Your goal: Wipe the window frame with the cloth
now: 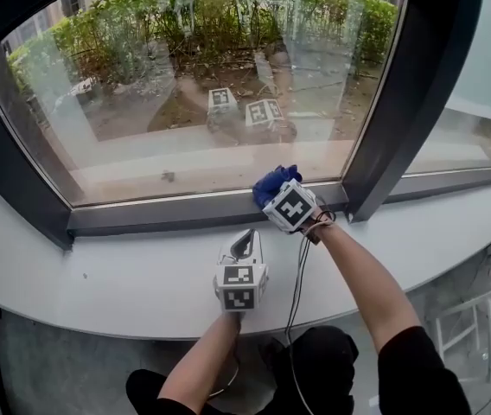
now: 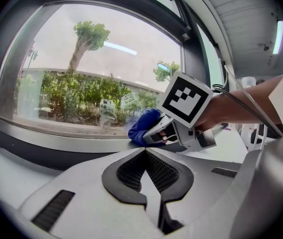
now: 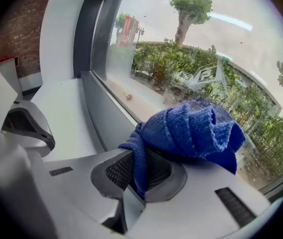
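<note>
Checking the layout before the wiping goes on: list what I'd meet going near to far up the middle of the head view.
left gripper → right gripper → blue cloth → glass pane → hedge

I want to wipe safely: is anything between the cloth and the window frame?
Nothing visible does. The right gripper holds the cloth right at the frame, on its bottom rail beside the post. The left gripper lies back on the sill.
</note>
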